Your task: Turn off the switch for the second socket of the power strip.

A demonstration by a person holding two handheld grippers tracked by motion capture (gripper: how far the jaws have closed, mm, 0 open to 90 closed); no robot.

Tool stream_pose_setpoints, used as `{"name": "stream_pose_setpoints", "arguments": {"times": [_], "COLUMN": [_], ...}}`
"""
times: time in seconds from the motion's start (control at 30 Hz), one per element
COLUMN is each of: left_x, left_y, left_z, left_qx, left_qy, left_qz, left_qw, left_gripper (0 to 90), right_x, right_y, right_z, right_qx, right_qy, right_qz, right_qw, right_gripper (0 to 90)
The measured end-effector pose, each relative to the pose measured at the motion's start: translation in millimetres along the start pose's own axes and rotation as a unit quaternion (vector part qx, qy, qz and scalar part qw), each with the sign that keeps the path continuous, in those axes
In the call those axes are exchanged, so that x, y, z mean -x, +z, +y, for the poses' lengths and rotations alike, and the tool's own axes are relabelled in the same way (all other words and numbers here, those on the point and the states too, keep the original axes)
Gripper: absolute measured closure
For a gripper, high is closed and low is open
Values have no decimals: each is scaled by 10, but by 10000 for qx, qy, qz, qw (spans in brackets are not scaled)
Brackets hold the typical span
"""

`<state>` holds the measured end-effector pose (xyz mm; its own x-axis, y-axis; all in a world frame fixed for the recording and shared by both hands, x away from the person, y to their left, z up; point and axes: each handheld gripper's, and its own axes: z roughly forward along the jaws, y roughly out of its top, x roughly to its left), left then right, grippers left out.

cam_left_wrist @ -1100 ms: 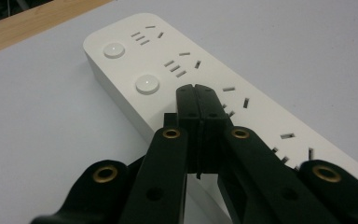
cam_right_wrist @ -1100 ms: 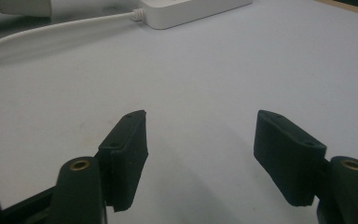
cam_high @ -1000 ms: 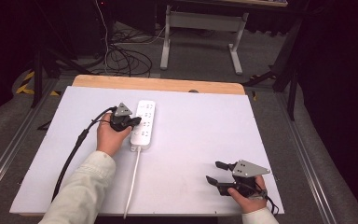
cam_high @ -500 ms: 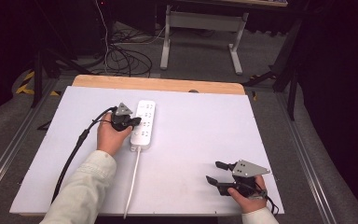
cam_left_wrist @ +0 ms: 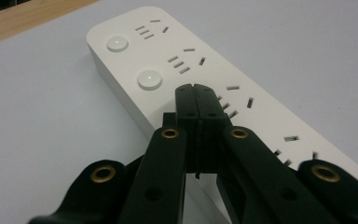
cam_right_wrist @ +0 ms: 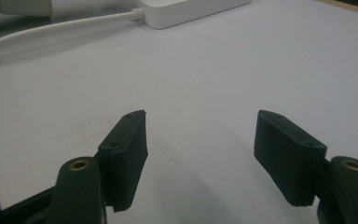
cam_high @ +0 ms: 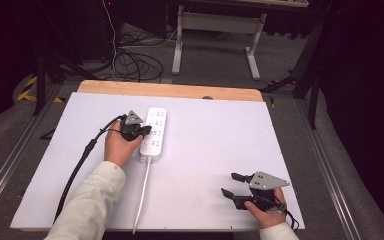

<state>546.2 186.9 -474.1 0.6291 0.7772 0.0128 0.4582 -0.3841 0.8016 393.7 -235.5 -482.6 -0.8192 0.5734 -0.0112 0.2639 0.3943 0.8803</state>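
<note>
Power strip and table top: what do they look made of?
Power strip: looks like moulded white plastic, smooth satin finish, with rounded edges and a soft sheen around its round buttons. Table top: a matte white sheet, likely laminate or board, without glare; a bare wood strip shows along the far edge.

The left gripper (cam_left_wrist: 196, 88) hides the strip's (cam_left_wrist: 242, 84) middle sockets, its near end leaves the frame, whether the closed tips touch it is unclear, and its cord (cam_high: 141, 195) leaves the table's (cam_high: 215, 145) front edge.
</note>
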Motion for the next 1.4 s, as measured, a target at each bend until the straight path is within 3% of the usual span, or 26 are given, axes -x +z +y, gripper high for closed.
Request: {"name": "stream_pose_setpoints", "arguments": {"times": [0.33,0.47,0.57,0.73,0.87,0.93,1.07,1.13,1.33,1.4], "left_x": [-11,-1,-8,-3,0,-25,-43,-29,-12,-40], "left_y": [2,3,4,3,5,7,9,7,-91,-155], "left_z": [-3,-5,-9,-7,-20,-55,-71,-46,9,30], "left_qx": [-4,5,9,7,21,111,190,118,178,243], "left_qy": [-138,-17,-68,-6,-57,-236,-336,-343,-79,-162], "left_qz": [-55,29,-39,18,-17,-208,-280,-247,4,3], "left_qw": [9999,10000,10000,10000,10000,9994,9989,9990,9998,9996], "left_gripper": [900,900,900,900,900,900,900,900,899,899], "right_x": [1,-3,0,-1,-2,-4,-4,-2,5,7], "right_y": [-1,2,-1,2,5,3,4,0,3,2], "right_z": [0,0,0,0,0,0,0,1,1,-1], "right_qx": [10,11,10,11,9,8,-6,8,10,14], "right_qy": [6,6,8,7,4,5,-2,0,2,10], "right_qz": [-2,-1,1,1,-1,1,-7,-6,-10,-12], "right_qw": [10000,10000,10000,10000,10000,10000,10000,10000,10000,10000], "right_gripper": [355,356,355,354,354,355,355,354,354,354]}}
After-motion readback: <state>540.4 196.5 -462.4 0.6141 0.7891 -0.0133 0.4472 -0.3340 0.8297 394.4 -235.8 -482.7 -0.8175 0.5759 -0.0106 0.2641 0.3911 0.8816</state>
